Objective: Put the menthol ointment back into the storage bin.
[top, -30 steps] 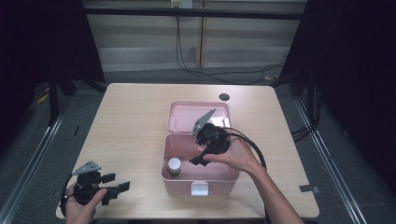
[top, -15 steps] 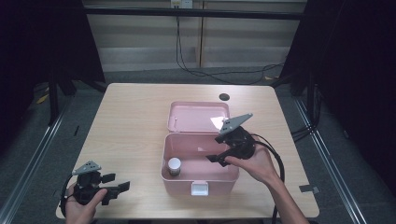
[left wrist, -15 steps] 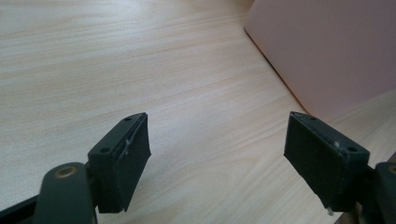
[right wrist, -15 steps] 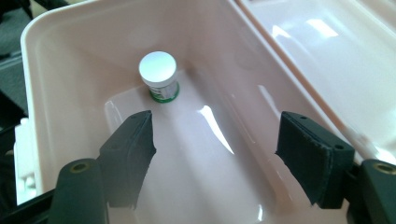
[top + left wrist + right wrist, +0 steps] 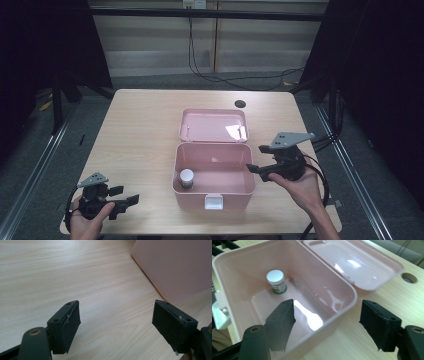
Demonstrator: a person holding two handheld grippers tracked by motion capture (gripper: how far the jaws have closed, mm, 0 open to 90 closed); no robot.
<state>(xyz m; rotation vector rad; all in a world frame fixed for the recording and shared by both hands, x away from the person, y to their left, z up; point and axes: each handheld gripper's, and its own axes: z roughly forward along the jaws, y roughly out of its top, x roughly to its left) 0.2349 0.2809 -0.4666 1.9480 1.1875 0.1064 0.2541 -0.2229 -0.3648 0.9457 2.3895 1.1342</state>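
A pink box (image 5: 235, 190) stands open mid-table, its lid (image 5: 212, 125) laid back flat behind it. Inside, near the front-left corner, a small white-capped bottle (image 5: 186, 177) stands upright. My right gripper (image 5: 256, 159) hovers just off the box's right wall, open and holding nothing. In the right gripper view its jaws (image 5: 327, 322) straddle the box rim (image 5: 332, 285), with the bottle (image 5: 277, 281) farther in and the lid (image 5: 354, 262) beyond. At the table's front-left my left gripper (image 5: 128, 195) rests open and empty. Its jaws (image 5: 116, 320) point at bare wood beside the box wall (image 5: 175, 267).
A round cable hole (image 5: 240, 104) sits in the tabletop behind the lid, also seen as the hole (image 5: 408, 278) in the right gripper view. A white latch (image 5: 214, 201) hangs on the box's front. Cables trail on the floor behind the table.
My right gripper has drawn back out of the box, moving right to beside its right wall. The left gripper has stayed put.
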